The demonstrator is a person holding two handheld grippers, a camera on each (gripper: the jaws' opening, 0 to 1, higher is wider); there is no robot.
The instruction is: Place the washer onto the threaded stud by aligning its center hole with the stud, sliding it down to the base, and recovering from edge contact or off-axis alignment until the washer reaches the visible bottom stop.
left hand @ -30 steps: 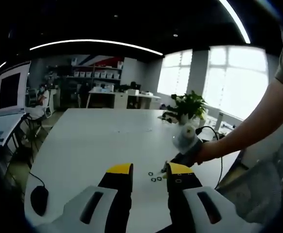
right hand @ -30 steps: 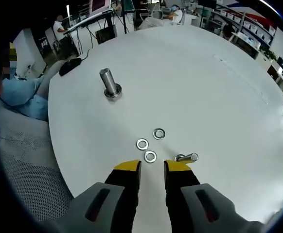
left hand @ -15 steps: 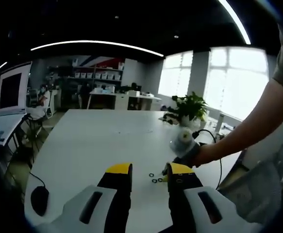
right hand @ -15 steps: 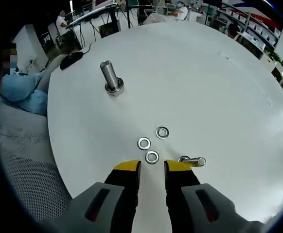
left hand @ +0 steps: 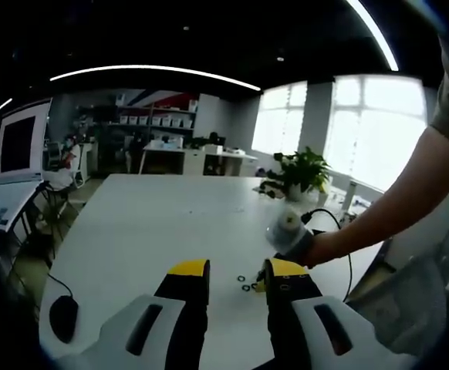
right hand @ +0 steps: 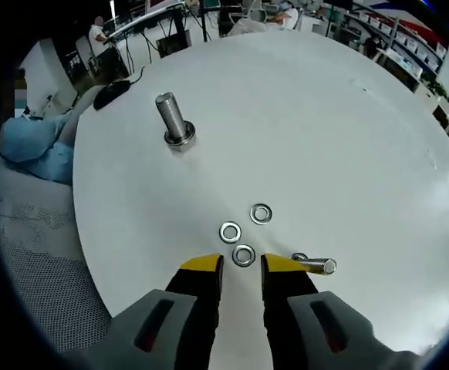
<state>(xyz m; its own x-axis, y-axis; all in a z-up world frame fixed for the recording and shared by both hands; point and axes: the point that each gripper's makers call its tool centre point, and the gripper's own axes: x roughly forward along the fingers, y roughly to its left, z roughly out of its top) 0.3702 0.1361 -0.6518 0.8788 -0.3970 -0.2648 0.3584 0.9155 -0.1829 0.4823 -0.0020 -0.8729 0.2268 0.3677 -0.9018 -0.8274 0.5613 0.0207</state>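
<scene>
A: Item one, largest: white table (right hand: 348,139). Condition?

B: Broad and mostly bare. Its near edge curves round on the left of the right gripper view, beside a grey meshed surface (right hand: 47,262). A computer mouse (left hand: 61,316) lies near the edge in the left gripper view. Plenty of open top between the stud and the washers.

A: Item two: the grippers.

B: Right gripper (right hand: 241,266): jaws slightly apart, nothing between them, tips just short of the nearest washer (right hand: 244,255). Left gripper (left hand: 237,271): jaws apart, empty, held above the table and looking across at the person's hand (left hand: 305,247).

A: Item three: threaded stud (right hand: 172,120).

B: Upright on its head, threads bare, well apart from the washers and nearer the table edge. A second bolt (right hand: 317,265) lies on its side just beside the right jaw.

A: Item four: the washers.

B: Three, flat, clustered: the nearest one, another (right hand: 230,231) and a third (right hand: 261,213).

A: Progress?

B: By my reckoning, barely begun. No washer lifted; pickup, carry, alignment and sliding to the base all remain.
</scene>
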